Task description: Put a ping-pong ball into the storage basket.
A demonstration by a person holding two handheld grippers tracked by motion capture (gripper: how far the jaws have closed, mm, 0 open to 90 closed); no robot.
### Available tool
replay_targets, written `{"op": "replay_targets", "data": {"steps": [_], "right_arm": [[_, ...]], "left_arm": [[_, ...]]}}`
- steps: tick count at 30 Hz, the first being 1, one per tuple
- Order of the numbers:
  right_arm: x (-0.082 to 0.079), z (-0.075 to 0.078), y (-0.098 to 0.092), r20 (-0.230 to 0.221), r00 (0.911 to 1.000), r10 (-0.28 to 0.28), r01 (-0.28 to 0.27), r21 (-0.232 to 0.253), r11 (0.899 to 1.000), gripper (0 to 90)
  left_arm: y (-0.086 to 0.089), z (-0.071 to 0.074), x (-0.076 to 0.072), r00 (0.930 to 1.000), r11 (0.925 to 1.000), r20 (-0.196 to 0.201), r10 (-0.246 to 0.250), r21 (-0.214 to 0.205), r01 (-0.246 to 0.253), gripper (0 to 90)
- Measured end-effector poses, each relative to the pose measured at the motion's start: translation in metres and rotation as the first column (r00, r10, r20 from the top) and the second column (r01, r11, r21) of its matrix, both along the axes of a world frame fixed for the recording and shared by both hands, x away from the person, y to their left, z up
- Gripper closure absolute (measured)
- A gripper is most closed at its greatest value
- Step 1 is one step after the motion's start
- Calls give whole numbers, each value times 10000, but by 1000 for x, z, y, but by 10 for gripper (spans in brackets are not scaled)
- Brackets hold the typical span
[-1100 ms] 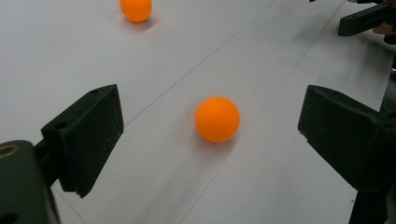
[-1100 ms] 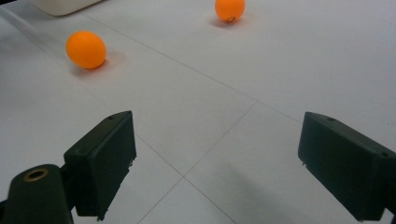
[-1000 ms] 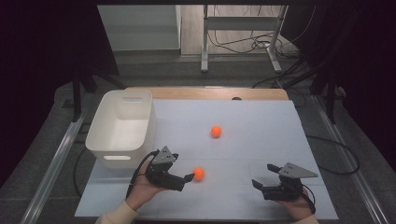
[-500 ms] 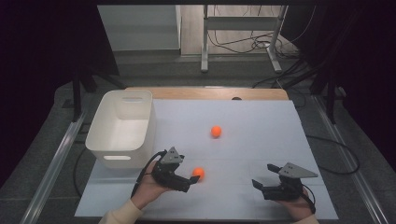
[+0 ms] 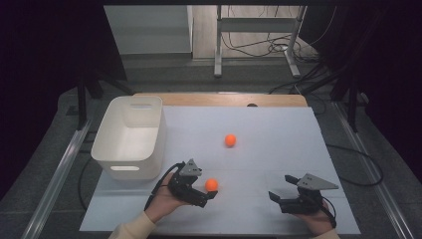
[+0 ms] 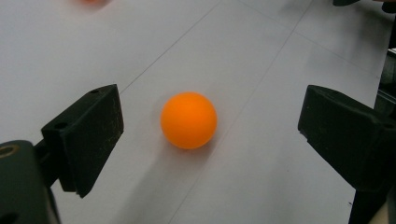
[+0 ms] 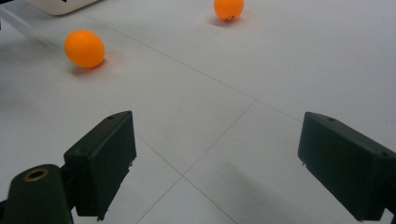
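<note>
An orange ball lies on the white mat near the front, and my left gripper stands open around it from the left. In the left gripper view the ball rests on the mat between the spread jaws of that gripper, touching neither. A second orange ball sits farther back, mid-mat. My right gripper rests open at the front right, with nothing between its jaws. From there both balls show ahead: the near one and the far one.
A white plastic bin with nothing in it stands at the mat's left side, just behind the left hand. The wooden table edge runs along the back. Dark floor, cables and table legs lie beyond.
My left gripper has slid right towards the near ball, which now lies between its open jaws. The ball and the right gripper have stayed put.
</note>
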State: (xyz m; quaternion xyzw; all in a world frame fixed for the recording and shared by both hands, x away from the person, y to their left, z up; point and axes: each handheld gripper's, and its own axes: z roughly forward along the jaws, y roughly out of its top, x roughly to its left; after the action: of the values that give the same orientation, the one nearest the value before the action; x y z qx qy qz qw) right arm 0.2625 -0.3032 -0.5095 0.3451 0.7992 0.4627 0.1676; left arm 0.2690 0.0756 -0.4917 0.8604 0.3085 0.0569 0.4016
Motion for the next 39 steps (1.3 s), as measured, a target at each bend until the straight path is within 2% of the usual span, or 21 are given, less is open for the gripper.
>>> {"op": "replay_targets", "data": {"steps": [4,10,32,39], "right_arm": [[0,0,0,-16,10000,-11,11,-2,10000,118],[0,0,0,-25,10000,-19,19,-21,10000,118],[0,0,0,-98,10000,7,-7,28,10000,118],[1,0,-1,-101,9999,-16,17,60,10000,118]], "left_arm": [[-5,-2,2,9999,10000,-113,-45,6,45,75],[-13,-7,6,9996,9995,-243,-169,274,175,75],[-23,-25,21,9974,9941,-717,8,1087,70,77],[-22,-27,22,9966,9929,-821,-11,1181,108,160]]}}
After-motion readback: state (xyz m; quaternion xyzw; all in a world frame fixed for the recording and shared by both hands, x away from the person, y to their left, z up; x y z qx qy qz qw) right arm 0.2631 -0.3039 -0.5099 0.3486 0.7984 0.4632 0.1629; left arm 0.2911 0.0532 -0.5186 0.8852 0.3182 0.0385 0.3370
